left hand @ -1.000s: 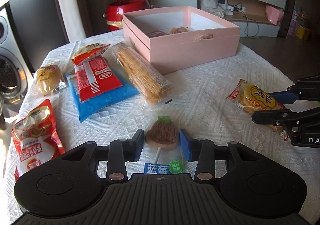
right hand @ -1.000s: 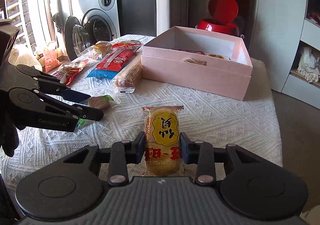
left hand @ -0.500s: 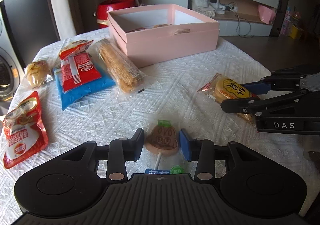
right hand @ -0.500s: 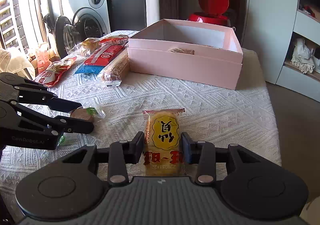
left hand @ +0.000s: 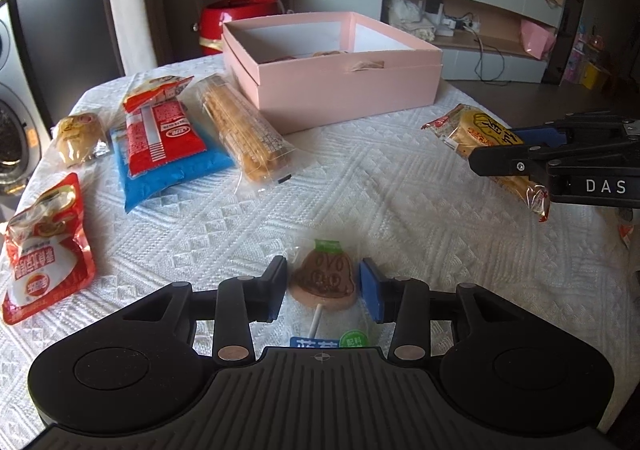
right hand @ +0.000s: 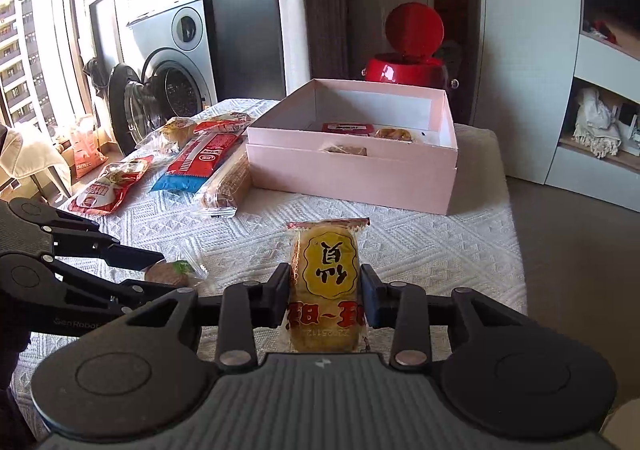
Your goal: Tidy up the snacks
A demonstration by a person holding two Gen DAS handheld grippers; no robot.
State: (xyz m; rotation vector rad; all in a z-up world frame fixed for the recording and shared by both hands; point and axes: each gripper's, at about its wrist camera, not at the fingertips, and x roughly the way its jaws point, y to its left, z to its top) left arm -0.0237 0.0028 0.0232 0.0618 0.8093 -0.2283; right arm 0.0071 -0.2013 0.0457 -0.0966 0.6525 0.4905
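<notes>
A brown lollipop (left hand: 322, 278) in a clear wrapper sits between the blue pads of my left gripper (left hand: 323, 284), just above the white tablecloth. The jaws are closing on it, and the pads touch its wrapper. In the right wrist view the same lollipop (right hand: 166, 275) shows between the left gripper's fingers (right hand: 172, 272). My right gripper (right hand: 325, 290) is shut on a yellow rice cracker packet (right hand: 326, 270), held off the cloth. The packet (left hand: 480, 134) and right gripper (left hand: 494, 148) also show in the left wrist view. The open pink box (left hand: 344, 90) stands at the far side with a few snacks inside.
Left of the box lie a biscuit sleeve (left hand: 244, 134), a red packet on a blue one (left hand: 164, 138), a small bun (left hand: 78, 138) and a red pouch (left hand: 44, 246). A red bin (left hand: 236, 10) stands behind the table. The table's right edge (right hand: 516, 250) drops to the floor.
The left gripper has shifted across the table with the lollipop staying between its pads, and its jaws have narrowed slightly. The right gripper keeps its grip on the cracker packet.
</notes>
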